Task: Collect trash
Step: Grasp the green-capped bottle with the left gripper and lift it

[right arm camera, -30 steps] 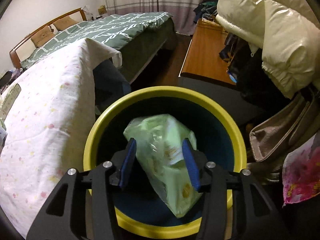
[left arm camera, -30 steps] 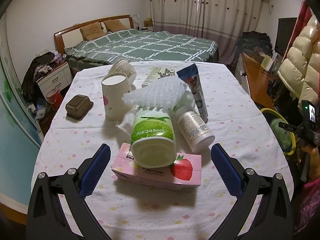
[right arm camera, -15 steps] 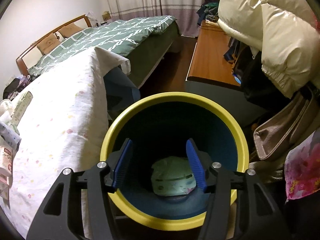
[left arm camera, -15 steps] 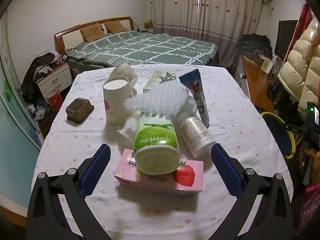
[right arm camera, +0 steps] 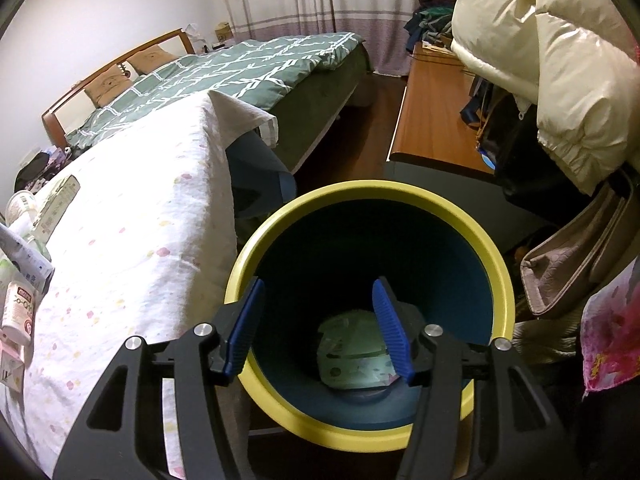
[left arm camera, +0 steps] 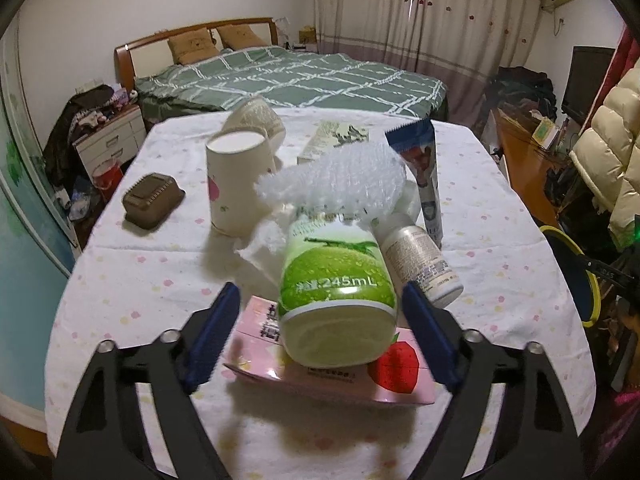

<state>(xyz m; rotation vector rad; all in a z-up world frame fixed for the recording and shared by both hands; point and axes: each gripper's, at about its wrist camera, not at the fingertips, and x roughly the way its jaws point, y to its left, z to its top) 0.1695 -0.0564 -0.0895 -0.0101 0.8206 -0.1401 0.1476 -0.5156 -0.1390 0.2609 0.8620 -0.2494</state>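
In the left wrist view a green-labelled bottle point(left arm camera: 336, 300) lies on a pink strawberry carton point(left arm camera: 332, 364), with white bubble wrap point(left arm camera: 340, 180), a white bottle point(left arm camera: 420, 260), a blue tube point(left arm camera: 424, 176) and two paper cups point(left arm camera: 236, 180) behind. My left gripper point(left arm camera: 324, 332) is open, its fingers on either side of the green bottle, not touching. In the right wrist view my right gripper point(right arm camera: 320, 320) is open and empty over the yellow-rimmed blue bin point(right arm camera: 400, 200). A green packet point(right arm camera: 352, 352) lies at the bin's bottom.
A brown plastic box point(left arm camera: 152, 204) sits on the table's point(left arm camera: 500, 240) left side and a flat carton point(left arm camera: 336, 140) at the back. The bin also shows in the left wrist view point(left arm camera: 576, 276), off the right edge. A bed, a wooden desk point(right arm camera: 432, 120) and a puffy coat point(right arm camera: 560, 60) surround it.
The right gripper let go of the green packet, which fell to the bin's bottom, then drew back. The left gripper closed partway and moved in around the green bottle.
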